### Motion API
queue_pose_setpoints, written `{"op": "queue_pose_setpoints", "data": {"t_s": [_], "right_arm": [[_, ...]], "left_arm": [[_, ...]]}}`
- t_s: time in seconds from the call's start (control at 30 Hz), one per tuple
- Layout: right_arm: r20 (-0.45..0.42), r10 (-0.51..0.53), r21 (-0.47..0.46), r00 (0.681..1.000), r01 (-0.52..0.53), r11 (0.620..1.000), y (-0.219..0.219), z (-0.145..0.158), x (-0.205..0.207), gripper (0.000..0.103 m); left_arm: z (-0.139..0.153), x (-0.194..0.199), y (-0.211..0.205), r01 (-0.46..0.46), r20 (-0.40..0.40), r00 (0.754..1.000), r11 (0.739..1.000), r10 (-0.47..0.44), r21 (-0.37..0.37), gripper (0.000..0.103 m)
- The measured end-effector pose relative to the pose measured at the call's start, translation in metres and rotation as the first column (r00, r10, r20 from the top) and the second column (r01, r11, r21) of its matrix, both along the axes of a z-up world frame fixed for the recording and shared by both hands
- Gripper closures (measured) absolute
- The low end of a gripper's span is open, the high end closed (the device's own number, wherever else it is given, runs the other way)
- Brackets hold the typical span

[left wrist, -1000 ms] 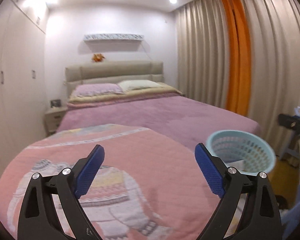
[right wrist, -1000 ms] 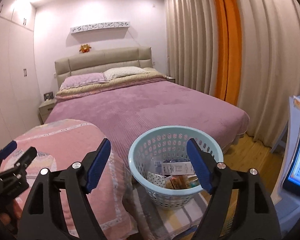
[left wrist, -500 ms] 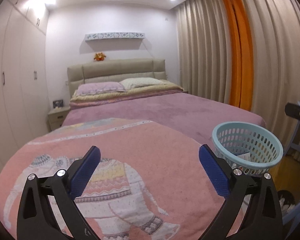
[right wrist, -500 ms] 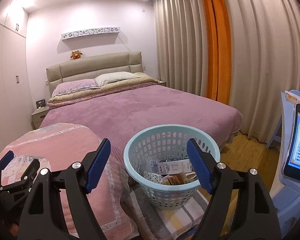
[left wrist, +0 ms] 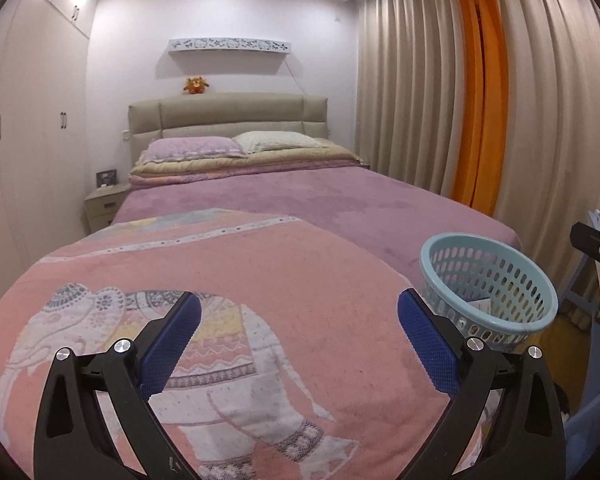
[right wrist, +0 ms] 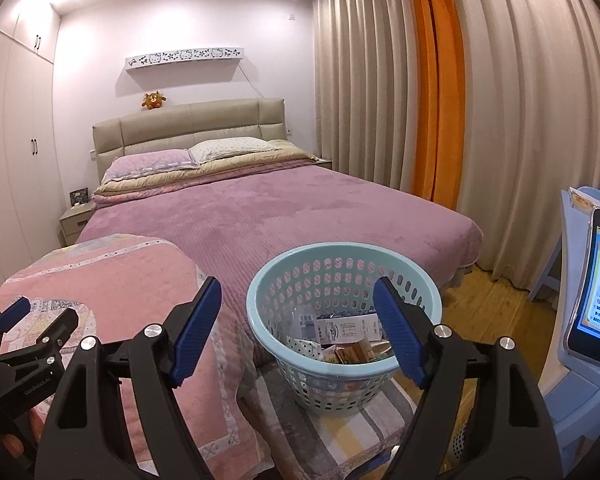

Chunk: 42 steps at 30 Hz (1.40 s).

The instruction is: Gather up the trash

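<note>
A light blue perforated basket (right wrist: 332,388) stands on a striped mat at the foot of the bed. It holds trash: a white carton (right wrist: 346,326) and brown packets (right wrist: 356,356). My right gripper (right wrist: 298,292) hovers just in front of the basket, open and empty. My left gripper (left wrist: 299,308) hangs wide open over the pink elephant blanket (left wrist: 260,272), with nothing between its blue pads. From that side the basket (left wrist: 488,280) sits to the right. The left gripper (right wrist: 42,314) also shows at the left edge of the right wrist view.
A purple bed (right wrist: 260,216) fills the middle, with pillows and a beige headboard behind. Wardrobes and a nightstand (left wrist: 104,208) line the left wall, curtains the right. A lit tablet (right wrist: 596,284) stands on blue furniture at the right. Wooden floor (right wrist: 488,300) lies beyond the basket.
The left gripper's jaws spread a little wider, and more of the elephant blanket shows in its view. The right gripper stays open before the basket, barely shifted.
</note>
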State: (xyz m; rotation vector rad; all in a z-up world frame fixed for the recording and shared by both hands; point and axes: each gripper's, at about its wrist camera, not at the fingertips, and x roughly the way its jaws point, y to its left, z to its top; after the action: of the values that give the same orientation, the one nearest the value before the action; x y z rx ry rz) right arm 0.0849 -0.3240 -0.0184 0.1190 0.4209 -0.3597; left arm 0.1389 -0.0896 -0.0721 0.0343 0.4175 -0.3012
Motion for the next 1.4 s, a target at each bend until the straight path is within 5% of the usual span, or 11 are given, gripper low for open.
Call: {"op": "queue_pose_setpoints", "data": {"t_s": [1.4], "right_arm": [[-0.022,0.033,0.016,0.999,-0.032,0.999,0.0028,-0.0085,0.005,0.028]], "left_arm": [[0.0026,-0.0002,0.0007,-0.014,-0.014,1.0,1.0,0.014,-0.009,0.007]]}}
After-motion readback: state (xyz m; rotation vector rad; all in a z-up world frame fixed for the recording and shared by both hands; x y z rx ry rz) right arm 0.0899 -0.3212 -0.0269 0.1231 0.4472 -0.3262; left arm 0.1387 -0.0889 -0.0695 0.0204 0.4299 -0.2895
